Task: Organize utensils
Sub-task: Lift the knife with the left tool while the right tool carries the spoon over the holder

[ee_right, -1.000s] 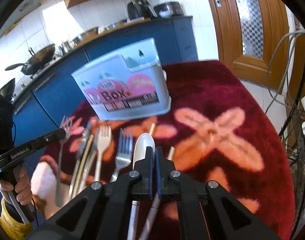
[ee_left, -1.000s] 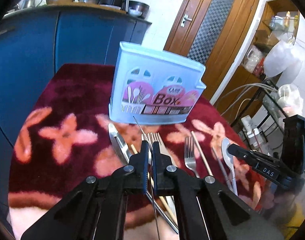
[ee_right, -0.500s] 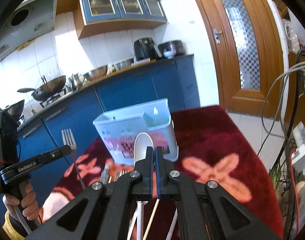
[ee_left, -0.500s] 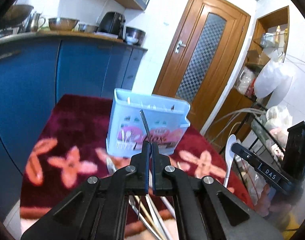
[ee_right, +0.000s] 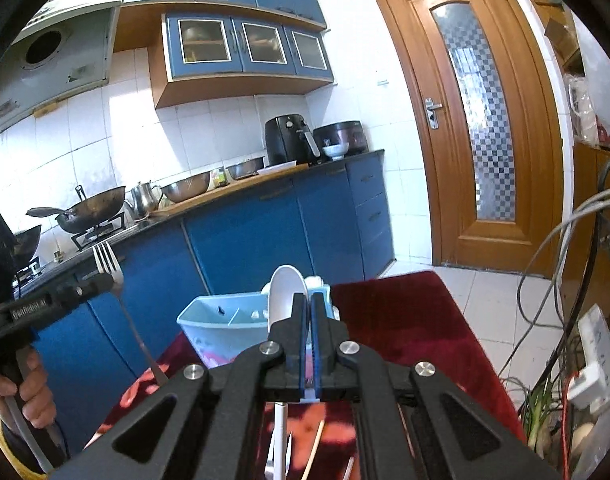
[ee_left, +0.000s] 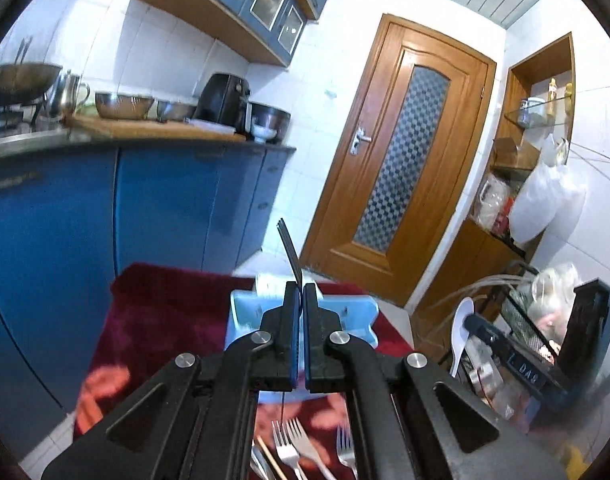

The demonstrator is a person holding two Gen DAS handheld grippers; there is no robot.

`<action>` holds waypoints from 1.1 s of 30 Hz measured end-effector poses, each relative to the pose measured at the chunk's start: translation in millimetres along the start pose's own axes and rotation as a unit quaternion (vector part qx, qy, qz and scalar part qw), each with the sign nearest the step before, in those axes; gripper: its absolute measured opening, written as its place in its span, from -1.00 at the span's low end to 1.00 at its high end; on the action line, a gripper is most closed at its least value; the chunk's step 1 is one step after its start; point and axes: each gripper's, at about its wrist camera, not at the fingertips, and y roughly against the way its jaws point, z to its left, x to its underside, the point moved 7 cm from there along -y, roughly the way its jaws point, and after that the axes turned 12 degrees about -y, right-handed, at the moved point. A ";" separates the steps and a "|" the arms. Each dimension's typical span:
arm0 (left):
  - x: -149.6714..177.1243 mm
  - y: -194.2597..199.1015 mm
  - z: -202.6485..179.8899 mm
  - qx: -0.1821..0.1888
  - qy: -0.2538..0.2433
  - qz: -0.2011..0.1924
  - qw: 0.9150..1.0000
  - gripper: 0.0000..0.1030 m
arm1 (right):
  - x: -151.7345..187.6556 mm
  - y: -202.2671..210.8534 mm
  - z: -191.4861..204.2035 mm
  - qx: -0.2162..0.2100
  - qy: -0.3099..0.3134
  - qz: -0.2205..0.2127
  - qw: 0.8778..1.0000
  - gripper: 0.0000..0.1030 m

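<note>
The left claw point(ee_left: 299, 292) is clamped on a metal fork point(ee_left: 290, 252), seen edge-on, tines up, above the pale blue utensil box point(ee_left: 241, 320) on the red floral table point(ee_left: 153, 312). The right claw point(ee_right: 308, 304) is clamped on a white spoon point(ee_right: 284, 292), its bowl partly hiding that box. More forks point(ee_left: 293, 444) lie below, largely hidden by the claw's arms and blurred.

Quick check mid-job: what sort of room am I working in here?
A home kitchen, most likely: blue base cabinets under a wooden countertop, a dark wok on a gas hob, and a black air fryer by the tiled wall.
</note>
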 end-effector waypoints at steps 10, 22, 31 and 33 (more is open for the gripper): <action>-66.5 -33.0 19.3 -0.030 -0.010 -0.028 0.999 -1.00 | -42.6 -29.5 14.2 0.013 0.024 -0.048 0.998 -0.94; -62.9 -94.4 20.8 -0.038 -0.026 -0.016 0.999 -1.00 | -68.7 -95.3 29.4 0.035 0.064 -0.119 0.990 -0.94; -21.0 -133.1 32.0 -0.028 -0.026 0.021 0.999 -1.00 | -33.6 -141.4 18.0 0.039 0.076 -0.094 0.992 -0.94; -13.1 -138.7 32.9 -0.025 -0.023 0.028 0.999 -1.00 | -26.0 -145.8 16.6 0.037 0.079 -0.085 0.993 -0.93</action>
